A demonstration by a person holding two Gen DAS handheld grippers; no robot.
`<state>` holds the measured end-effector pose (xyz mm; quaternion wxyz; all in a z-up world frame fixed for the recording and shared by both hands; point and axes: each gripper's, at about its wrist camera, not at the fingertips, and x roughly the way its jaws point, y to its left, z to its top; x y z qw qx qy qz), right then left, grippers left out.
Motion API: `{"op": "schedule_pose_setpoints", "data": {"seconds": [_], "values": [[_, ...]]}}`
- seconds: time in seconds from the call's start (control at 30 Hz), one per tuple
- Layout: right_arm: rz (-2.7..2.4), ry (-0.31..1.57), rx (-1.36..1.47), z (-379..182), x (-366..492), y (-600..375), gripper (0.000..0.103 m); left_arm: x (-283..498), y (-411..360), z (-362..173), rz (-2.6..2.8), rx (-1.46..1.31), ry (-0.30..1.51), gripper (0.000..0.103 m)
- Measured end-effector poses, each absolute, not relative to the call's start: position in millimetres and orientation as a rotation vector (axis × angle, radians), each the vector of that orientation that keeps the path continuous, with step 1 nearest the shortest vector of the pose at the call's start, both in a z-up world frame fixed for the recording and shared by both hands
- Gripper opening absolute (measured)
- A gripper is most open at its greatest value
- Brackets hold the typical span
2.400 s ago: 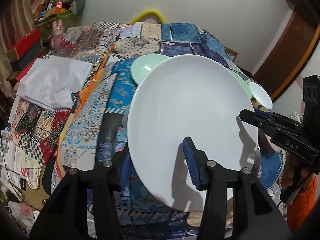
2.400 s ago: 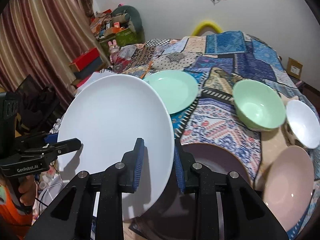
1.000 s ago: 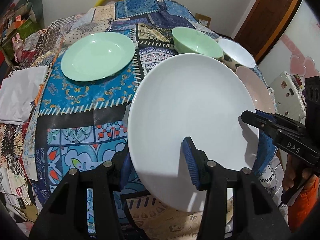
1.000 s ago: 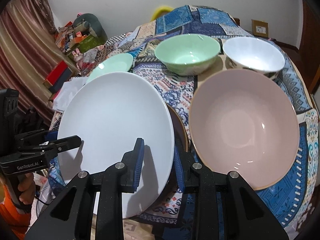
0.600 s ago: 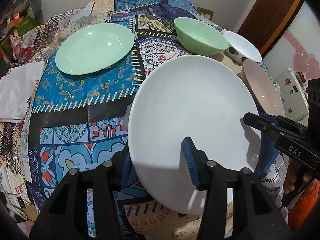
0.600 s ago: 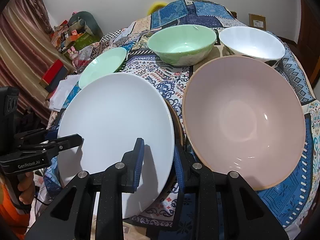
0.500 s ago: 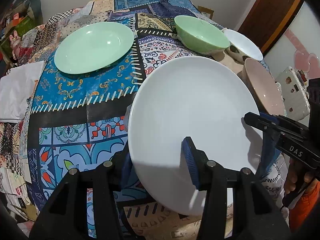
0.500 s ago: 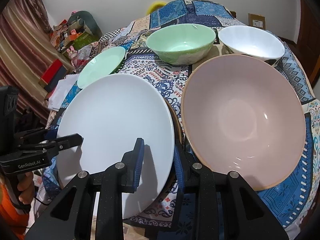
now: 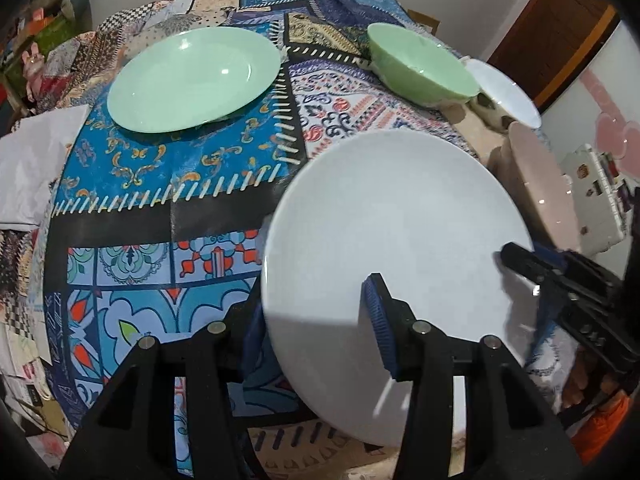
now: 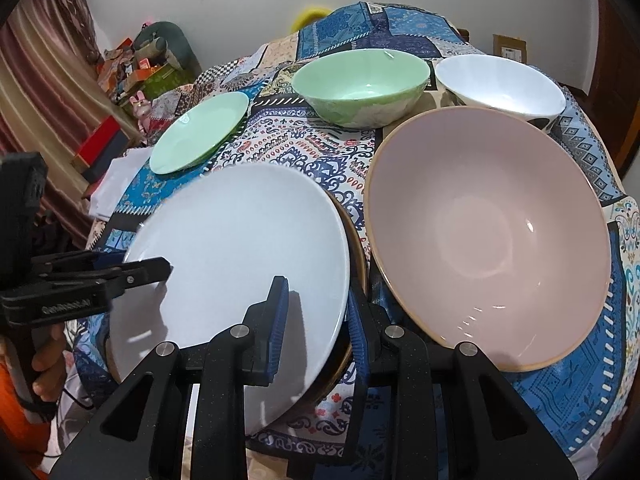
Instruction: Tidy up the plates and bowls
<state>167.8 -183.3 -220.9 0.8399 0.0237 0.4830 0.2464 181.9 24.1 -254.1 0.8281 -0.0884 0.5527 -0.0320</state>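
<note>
Both grippers hold a large white plate (image 9: 400,216) (image 10: 240,240) low over the patchwork table. My left gripper (image 9: 312,320) is shut on its near-left rim, one pad on top and one beneath. At the plate's right rim, my right gripper (image 10: 316,328) is shut too. Just under the plate lies a dark brown plate (image 10: 356,248), mostly hidden. A pink bowl (image 10: 488,232) stands right beside them. Behind are a green bowl (image 10: 360,80), a white bowl (image 10: 500,76) and a green plate (image 9: 192,80).
The patchwork cloth (image 9: 160,184) covers the whole table. A white folded cloth (image 9: 36,160) lies off its left edge, and a white box (image 9: 596,184) stands past the right edge. A person's hand (image 10: 44,360) grips the left tool.
The white plate has been carried from the left side to a spot beside the pink bowl and has sunk a little toward the brown plate. Both grips are unchanged.
</note>
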Motion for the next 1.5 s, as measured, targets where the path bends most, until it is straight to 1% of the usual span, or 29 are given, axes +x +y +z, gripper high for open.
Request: {"op": "schedule_pose_setpoints", "data": {"seconds": [0.37, 0.43, 0.67, 0.93, 1.13, 1.2, 1.33, 1.4, 1.47, 1.5], "values": [[0.506, 1.007, 0.048, -219, 164, -183, 0.027, 182, 22, -255, -0.076, -0.174, 1.162, 0.046], [0.48, 1.001, 0.023, -217, 163, -183, 0.029, 180, 22, -252, -0.078, -0.171, 1.149, 0.046], [0.494, 0.953, -0.013, -198, 154, -182, 0.029, 169, 21, -226, -0.062, -0.118, 1.058, 0.046], [0.561, 0.878, -0.05, -170, 153, -154, 0.029, 152, 36, -192, -0.051, -0.123, 0.94, 0.047], [0.612, 0.831, -0.077, -153, 159, -127, 0.029, 145, 54, -167, -0.015, -0.14, 0.865, 0.057], [0.624, 0.815, -0.086, -148, 162, -118, 0.03, 144, 63, -158, -0.002, -0.144, 0.835, 0.063], [0.65, 0.793, -0.081, -139, 173, -100, 0.034, 149, 78, -146, 0.021, -0.135, 0.807, 0.065], [0.664, 0.79, -0.076, -137, 177, -91, 0.038, 155, 86, -142, 0.03, -0.137, 0.801, 0.067], [0.677, 0.787, -0.07, -136, 182, -82, 0.048, 162, 95, -139, 0.045, -0.139, 0.794, 0.069], [0.683, 0.788, -0.065, -137, 187, -77, 0.05, 165, 100, -139, 0.054, -0.135, 0.791, 0.071]]}}
